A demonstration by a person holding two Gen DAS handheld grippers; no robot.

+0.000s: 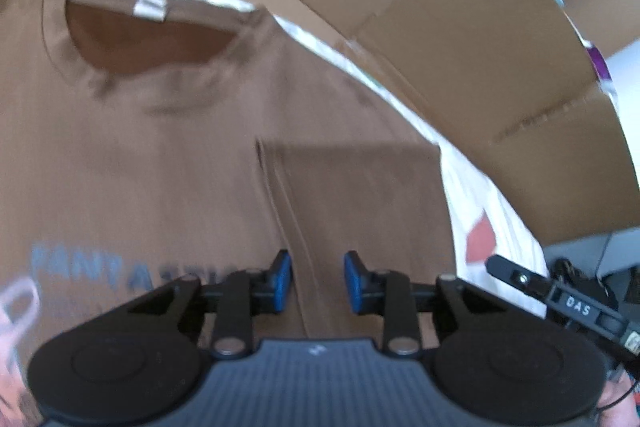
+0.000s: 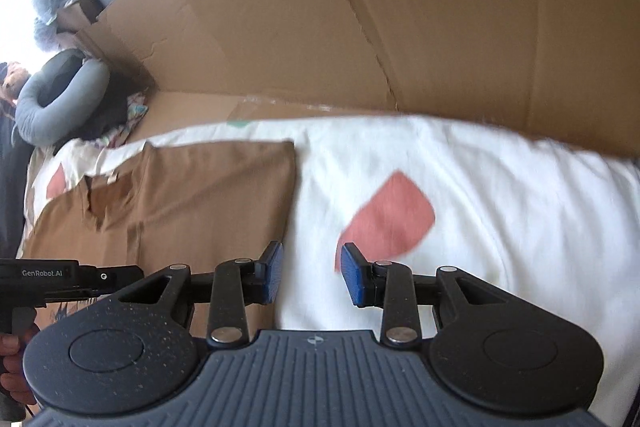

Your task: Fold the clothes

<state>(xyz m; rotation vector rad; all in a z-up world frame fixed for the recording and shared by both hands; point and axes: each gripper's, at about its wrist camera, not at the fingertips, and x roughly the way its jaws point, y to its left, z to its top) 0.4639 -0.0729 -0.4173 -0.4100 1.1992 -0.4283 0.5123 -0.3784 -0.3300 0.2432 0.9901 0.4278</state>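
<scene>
brown t-shirt (image 1: 168,155) lies on the white sheet (image 2: 460,163) beside cardboard (image 2: 360,27); both grippers' jaws released, empty.

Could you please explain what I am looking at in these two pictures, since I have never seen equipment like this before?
There is no robot here: a person holds one tool in each hand. Each picture comes from a wide-angle camera on one tool, looking forward along its two blue-padded fingers.

The left camera's picture shows the left hand-held gripper above a brown cotton T-shirt with pale blue lettering. One side panel of the shirt is already folded inward. The black tool at the right edge is the other gripper.

The right camera's picture shows the right hand-held gripper over the shirt's folded edge and the white sheet with red patches underneath it. A wall of brown cardboard stands behind.

Both grippers are open with nothing between their pads; the shirt lies flat. Both pictures are blurred.
</scene>
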